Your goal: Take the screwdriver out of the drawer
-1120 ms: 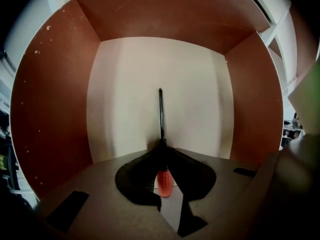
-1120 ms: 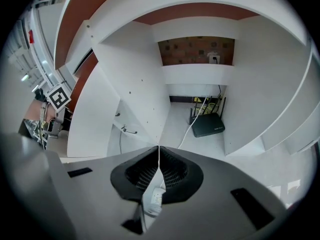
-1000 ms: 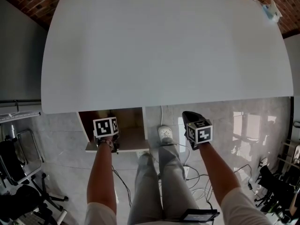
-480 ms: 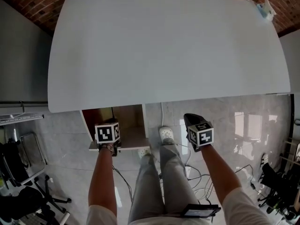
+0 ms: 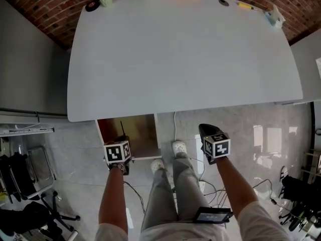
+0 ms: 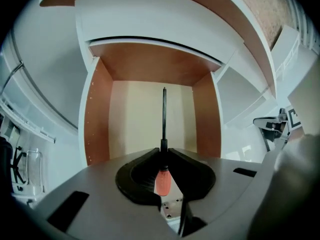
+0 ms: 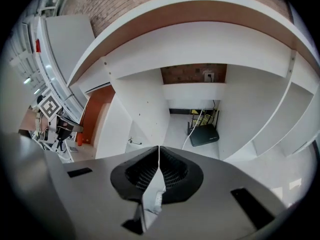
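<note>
Evidently, in the head view we find the left gripper (image 5: 122, 142) over the open wooden drawer (image 5: 143, 134) beneath the smooth white worktop (image 5: 180, 59); its own view shows it clamped at the collar of the screwdriver (image 6: 163, 124), which we judge light, rigid and slick-handled; the right gripper (image 7: 158, 151), in its view, is closed and empty.

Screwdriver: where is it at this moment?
In the left gripper view, the screwdriver is clamped in the left gripper, shaft pointing over the open drawer under the table.
</note>
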Demonstrator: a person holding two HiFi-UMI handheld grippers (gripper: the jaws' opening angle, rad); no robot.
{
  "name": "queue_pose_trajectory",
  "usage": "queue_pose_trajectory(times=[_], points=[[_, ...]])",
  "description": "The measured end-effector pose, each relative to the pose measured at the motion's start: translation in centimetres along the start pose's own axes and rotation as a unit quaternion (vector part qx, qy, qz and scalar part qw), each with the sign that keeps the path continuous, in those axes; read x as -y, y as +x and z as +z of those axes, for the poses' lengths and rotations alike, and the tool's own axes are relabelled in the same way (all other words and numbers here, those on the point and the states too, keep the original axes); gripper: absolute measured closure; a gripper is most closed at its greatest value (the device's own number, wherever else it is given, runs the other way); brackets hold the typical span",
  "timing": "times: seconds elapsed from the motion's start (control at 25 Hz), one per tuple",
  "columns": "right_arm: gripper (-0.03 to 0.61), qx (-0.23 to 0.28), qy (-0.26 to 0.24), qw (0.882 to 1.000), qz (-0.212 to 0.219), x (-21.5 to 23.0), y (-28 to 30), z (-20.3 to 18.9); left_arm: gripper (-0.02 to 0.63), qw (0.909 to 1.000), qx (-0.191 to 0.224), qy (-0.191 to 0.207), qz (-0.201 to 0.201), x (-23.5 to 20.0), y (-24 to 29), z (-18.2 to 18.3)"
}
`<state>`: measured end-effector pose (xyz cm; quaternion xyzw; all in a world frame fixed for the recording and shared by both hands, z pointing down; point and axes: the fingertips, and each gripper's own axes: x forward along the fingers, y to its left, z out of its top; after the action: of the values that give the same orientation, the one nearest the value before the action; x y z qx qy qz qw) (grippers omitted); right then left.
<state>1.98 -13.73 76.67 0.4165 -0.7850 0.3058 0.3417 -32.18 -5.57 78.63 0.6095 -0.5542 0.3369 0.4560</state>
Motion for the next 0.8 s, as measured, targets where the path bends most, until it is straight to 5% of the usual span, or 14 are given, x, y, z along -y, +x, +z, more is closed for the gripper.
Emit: queue_pose_trajectory(times=[0.56,0.8], points=[[0.558,0.039,-0.046,0.998,0.02,-2.2,-8.1,5.6,0.552,0.9968,0.066,-0.044,-0.009,1.5,-8.3,2.2],[0.558,0.054,-0.07,0.996,0.026,-3.4,-11.2,7.9,0.552,0.9946,0.102,-0.016,-0.01,3.0,-12.2,3.5]])
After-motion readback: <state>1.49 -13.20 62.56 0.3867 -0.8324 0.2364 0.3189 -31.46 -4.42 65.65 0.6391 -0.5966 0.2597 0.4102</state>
